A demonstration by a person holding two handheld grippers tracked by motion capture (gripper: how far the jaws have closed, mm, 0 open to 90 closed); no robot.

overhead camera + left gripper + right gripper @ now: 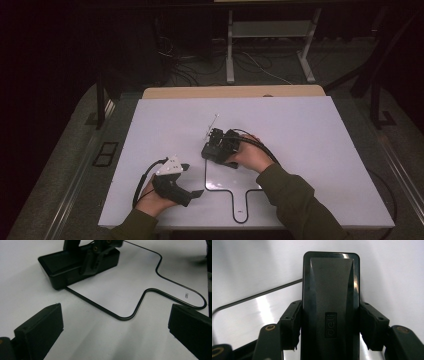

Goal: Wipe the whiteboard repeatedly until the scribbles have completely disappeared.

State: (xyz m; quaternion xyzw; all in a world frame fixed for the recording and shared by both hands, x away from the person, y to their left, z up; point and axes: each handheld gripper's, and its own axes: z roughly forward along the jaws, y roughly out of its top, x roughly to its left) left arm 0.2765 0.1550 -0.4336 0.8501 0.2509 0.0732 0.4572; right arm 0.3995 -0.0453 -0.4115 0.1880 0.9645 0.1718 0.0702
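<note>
A black block-shaped board eraser marked "deli" lies flat on the white board, at the top left corner of a black paddle-shaped outline. My right gripper is shut on the eraser's long sides, its pads pressing both flanks. The left gripper view shows the eraser with the right gripper's fingers over it. My left gripper rests at the board's front left, open and with nothing between its jaws, pointing toward the outline.
A thin pale rod lies just beyond the eraser. A wooden tabletop edge shows behind the board. Beyond it the dark floor holds cables and a metal stand.
</note>
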